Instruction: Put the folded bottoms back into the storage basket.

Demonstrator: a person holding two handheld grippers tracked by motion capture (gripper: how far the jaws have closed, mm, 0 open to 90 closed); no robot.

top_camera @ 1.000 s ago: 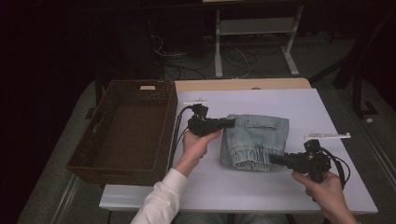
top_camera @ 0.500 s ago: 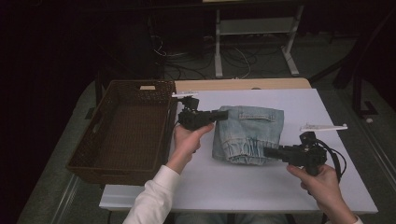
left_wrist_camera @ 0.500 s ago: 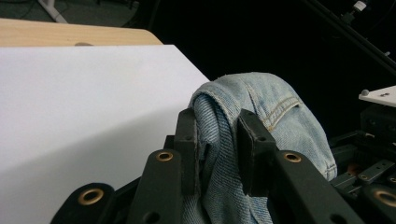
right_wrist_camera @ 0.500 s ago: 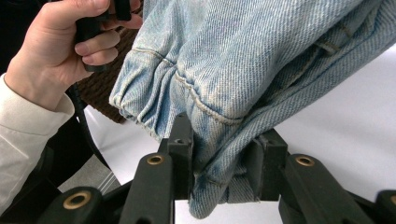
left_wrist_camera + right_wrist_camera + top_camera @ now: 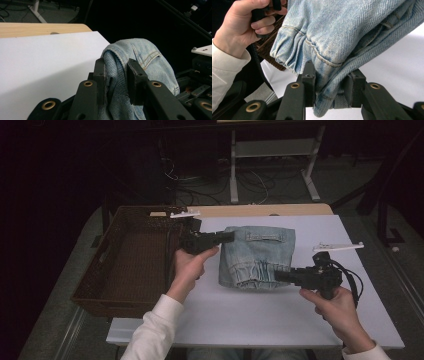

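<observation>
Folded denim garment sits at centre of the high view, held at 2 points and off the white counter. Left gripper is clamped on the garment's upper left edge; in the left gripper view its jaws pinch a thick fold of denim. Right gripper is clamped on the lower right hem; in the right gripper view the cuffed edge is pressed between its jaws.

Change noted: against the 2 earlier frames, the garment has shifted left in the frame and both hands have risen with it. It now lies closer to the brown wicker basket at left, which looks empty.

Judgement: the garment is in transit toward the basket; placement not yet done
</observation>
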